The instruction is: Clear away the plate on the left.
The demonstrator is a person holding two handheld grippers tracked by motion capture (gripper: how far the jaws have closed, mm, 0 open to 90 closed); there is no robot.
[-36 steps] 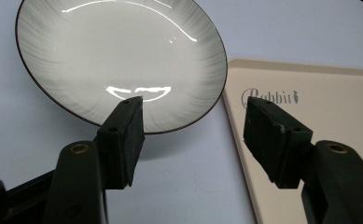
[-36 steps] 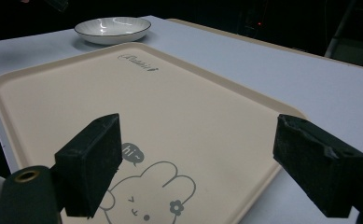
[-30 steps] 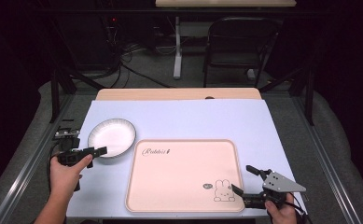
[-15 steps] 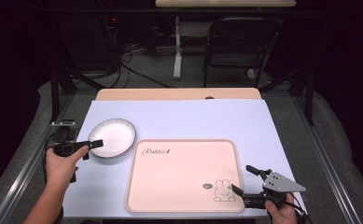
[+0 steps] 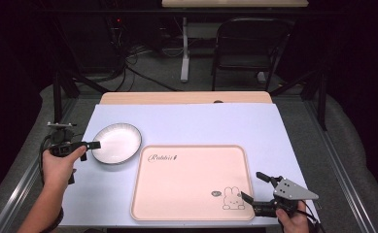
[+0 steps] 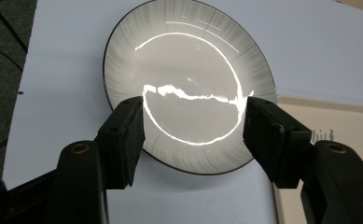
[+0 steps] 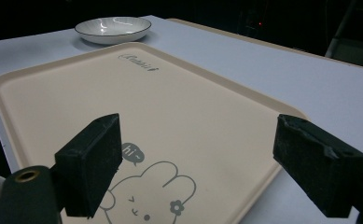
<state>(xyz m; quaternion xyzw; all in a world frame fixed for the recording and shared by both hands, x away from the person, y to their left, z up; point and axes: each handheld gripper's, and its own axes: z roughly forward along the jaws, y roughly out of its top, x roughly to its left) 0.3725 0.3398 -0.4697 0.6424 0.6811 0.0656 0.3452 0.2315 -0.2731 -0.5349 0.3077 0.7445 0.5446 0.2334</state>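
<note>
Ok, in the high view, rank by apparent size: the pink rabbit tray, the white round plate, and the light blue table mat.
1. Light blue table mat, clearly the largest.
2. Pink rectangular tray with the rabbit print.
3. White round plate with a dark rim, the smallest.
All three lie flat on the same table, so nearness to the camera hardly skews this order.

— Work surface?
— Pale lavender tabletop (image 5: 201,121), flat and unmarked. A wooden board (image 5: 184,97) lies along its far edge, touching it.

— Frame?
— Metal rails (image 5: 344,179) run down both long sides of the table.

— Beyond the table?
— A dark folding chair (image 5: 247,43) stands at the far right, well apart from the table. A white post (image 5: 184,48) stands upright beside it. Black cables (image 5: 133,58) lie loose on the grey floor to the left. One small red light (image 5: 118,21) glows in the dark behind them.
</note>
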